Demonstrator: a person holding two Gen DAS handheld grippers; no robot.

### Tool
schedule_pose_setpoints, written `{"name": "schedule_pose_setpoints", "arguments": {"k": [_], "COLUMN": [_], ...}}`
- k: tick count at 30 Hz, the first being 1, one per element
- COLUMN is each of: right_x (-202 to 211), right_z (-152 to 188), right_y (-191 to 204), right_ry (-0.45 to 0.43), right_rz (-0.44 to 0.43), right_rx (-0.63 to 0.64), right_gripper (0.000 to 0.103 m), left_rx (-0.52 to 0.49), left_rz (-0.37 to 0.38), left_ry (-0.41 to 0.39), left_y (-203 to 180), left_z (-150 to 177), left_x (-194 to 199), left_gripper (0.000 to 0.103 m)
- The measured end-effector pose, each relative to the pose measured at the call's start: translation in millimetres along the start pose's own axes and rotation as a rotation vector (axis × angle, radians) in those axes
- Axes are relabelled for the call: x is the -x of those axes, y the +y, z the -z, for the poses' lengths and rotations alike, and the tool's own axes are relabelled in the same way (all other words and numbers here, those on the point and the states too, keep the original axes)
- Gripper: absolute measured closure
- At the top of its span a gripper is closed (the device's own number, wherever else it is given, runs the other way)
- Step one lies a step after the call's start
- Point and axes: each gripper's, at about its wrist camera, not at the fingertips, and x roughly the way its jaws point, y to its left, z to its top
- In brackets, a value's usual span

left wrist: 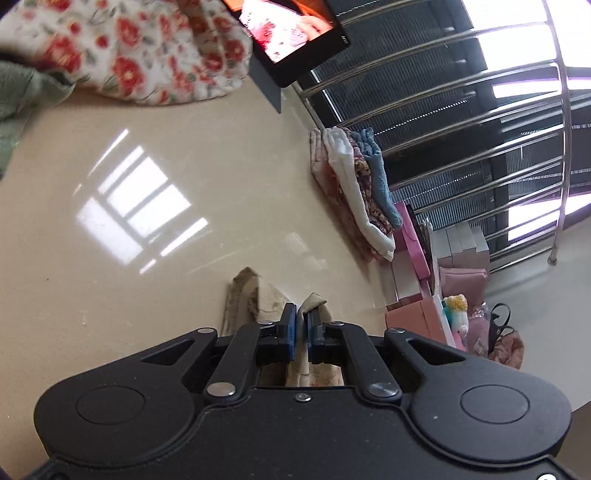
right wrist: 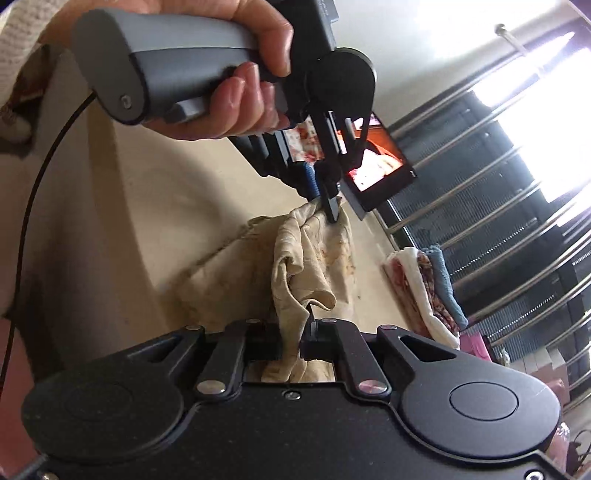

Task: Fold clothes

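Observation:
A beige patterned cloth (right wrist: pixel 314 266) hangs bunched over the cream table (right wrist: pixel 147 206), stretched between both grippers. My right gripper (right wrist: pixel 295 325) is shut on its near edge, and the fabric runs back between the fingers. The left gripper (right wrist: pixel 330 212), held by a hand (right wrist: pixel 240 92), pinches the far top corner. In the left wrist view my left gripper (left wrist: pixel 303 317) is shut on a fold of the same cloth (left wrist: pixel 251 299), whose rest trails to the left on the table (left wrist: pixel 110 258).
A stack of folded clothes (left wrist: pixel 354 192) lies at the table's far edge. A floral garment pile (left wrist: pixel 147 48) and a green cloth (left wrist: pixel 22 92) sit at the left. A lit tablet (left wrist: pixel 295 29) stands behind. Metal railing (left wrist: pixel 480 129) and pink boxes (left wrist: pixel 417 306) lie beyond.

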Motion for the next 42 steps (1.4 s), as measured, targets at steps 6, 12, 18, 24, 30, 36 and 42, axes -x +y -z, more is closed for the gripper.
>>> {"name": "schedule_pose_setpoints", "arguments": {"k": [6,12,18,24,30,36,42], "right_x": [1,27,32,-2,14,22,19], "right_z": [-3,-4,-3,-4,-6,3,17], "right_y": [4,-26,-75,-65,-67,-59,-62], "right_ry": [-0.023,-0.093,-0.137,0.039,-0.037,-0.083,-0.1], "right_rz": [0.005,-0.154,-0.293,-0.339,-0.342,-0.461,-0.509], "right_rx": [0.043,-0.151,-0.507,-0.609,-0.625,-0.588,-0.714], "right_gripper": [0.063,0.05,0.051,0.082,0.102,0.102,0.065], "left_rx": [-0.009,-0.065,-0.105,-0.131,-0.145,-0.065,-0.011], "left_rz": [0.013,0.004,0.01,0.008,0.006,-0.045,-0.008], "left_ry": [-0.001,0.019,-0.001,-0.007,-0.013,-0.016,-0.018], "left_y": [5,2,-3,-4,-4,13,23], "left_z": [-4,-1,2,4,2,2,0], "left_x": [3,2,6,6,-4,-15,-10], "left_gripper": [0.051,0.053,0.056,0.073,0.097,0.097,0.095]}}
